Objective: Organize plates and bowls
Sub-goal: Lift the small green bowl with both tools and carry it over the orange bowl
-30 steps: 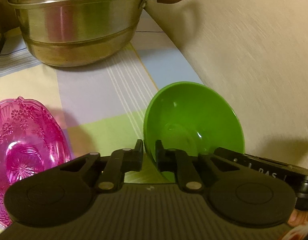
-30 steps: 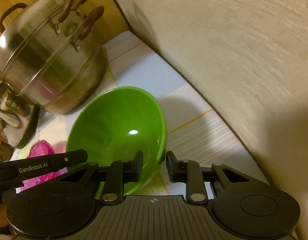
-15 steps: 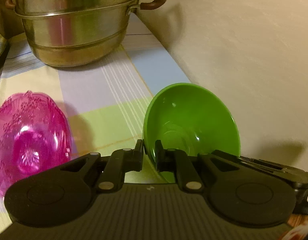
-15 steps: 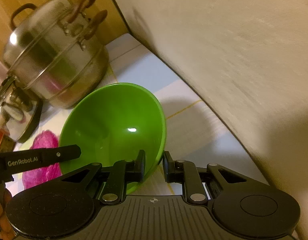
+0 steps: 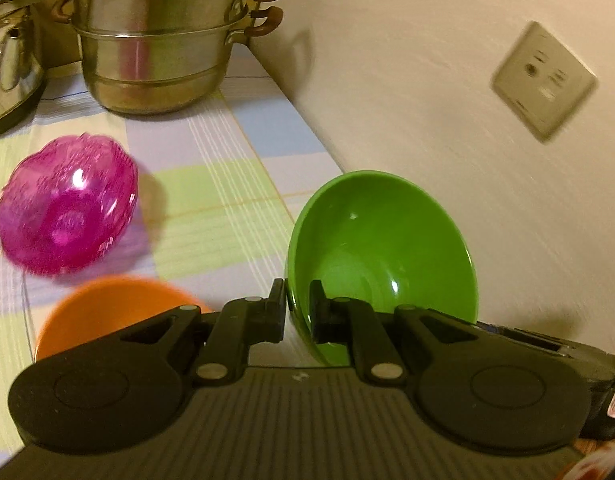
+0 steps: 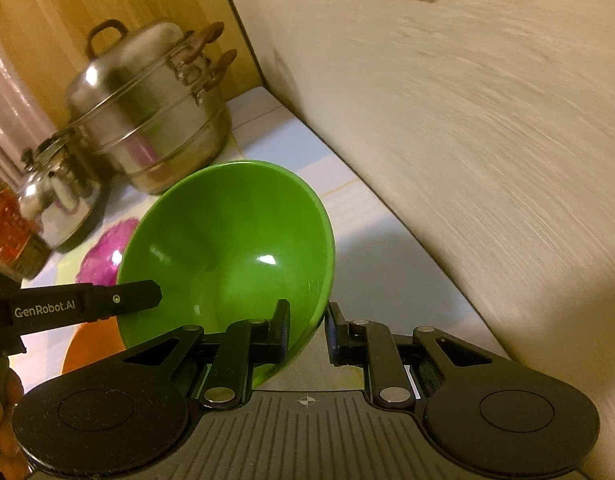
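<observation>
A green bowl [image 5: 381, 252] is held tilted in the air by both grippers. My left gripper [image 5: 297, 306] is shut on its near rim. My right gripper [image 6: 305, 326] straddles the opposite rim [image 6: 243, 248], with a gap showing between its right finger and the bowl wall. A pink translucent bowl [image 5: 67, 204] rests on the checked tablecloth at the left; it also shows in the right wrist view [image 6: 103, 254]. An orange bowl [image 5: 107, 312] sits below the left gripper, partly hidden; its edge shows in the right wrist view [image 6: 87, 346].
A stacked steel steamer pot [image 5: 159, 36] stands at the back by the wall. A steel kettle [image 5: 9, 52] is to its left. The wall [image 5: 447, 100] with a socket plate [image 5: 543, 80] runs along the right side of the table.
Both grippers have lifted the green bowl and drawn back from the steamer pot. The orange bowl has come into view below. The right gripper's jaws look slightly wider.
</observation>
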Action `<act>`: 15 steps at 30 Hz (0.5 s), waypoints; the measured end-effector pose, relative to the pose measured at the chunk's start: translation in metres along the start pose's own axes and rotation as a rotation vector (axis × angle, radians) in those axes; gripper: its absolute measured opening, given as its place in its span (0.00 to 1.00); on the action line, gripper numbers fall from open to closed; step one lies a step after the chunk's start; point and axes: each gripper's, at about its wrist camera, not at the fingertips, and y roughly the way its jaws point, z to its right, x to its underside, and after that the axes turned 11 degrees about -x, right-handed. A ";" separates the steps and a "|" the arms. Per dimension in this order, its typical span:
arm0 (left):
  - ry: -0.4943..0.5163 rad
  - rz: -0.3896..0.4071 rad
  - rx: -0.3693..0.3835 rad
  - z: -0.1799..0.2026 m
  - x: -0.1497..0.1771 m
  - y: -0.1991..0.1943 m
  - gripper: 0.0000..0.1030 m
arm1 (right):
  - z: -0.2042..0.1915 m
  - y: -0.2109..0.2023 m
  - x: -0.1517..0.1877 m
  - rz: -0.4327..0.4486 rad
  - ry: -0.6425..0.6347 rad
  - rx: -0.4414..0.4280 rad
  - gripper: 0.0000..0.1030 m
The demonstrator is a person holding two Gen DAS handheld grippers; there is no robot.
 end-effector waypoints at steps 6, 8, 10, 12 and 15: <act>-0.023 0.012 0.015 0.004 0.039 -0.034 0.10 | -0.009 -0.041 0.035 0.002 -0.029 0.002 0.18; -0.038 0.017 0.026 0.003 0.052 -0.045 0.10 | -0.012 -0.054 0.047 0.004 -0.036 0.000 0.18; -0.048 0.021 0.029 0.003 0.065 -0.054 0.10 | -0.014 -0.065 0.058 0.011 -0.042 -0.001 0.18; -0.053 0.026 0.028 0.002 0.080 -0.064 0.10 | -0.017 -0.076 0.069 0.013 -0.053 -0.002 0.18; -0.058 0.031 0.022 -0.003 0.102 -0.078 0.10 | -0.022 -0.089 0.086 0.010 -0.065 -0.007 0.18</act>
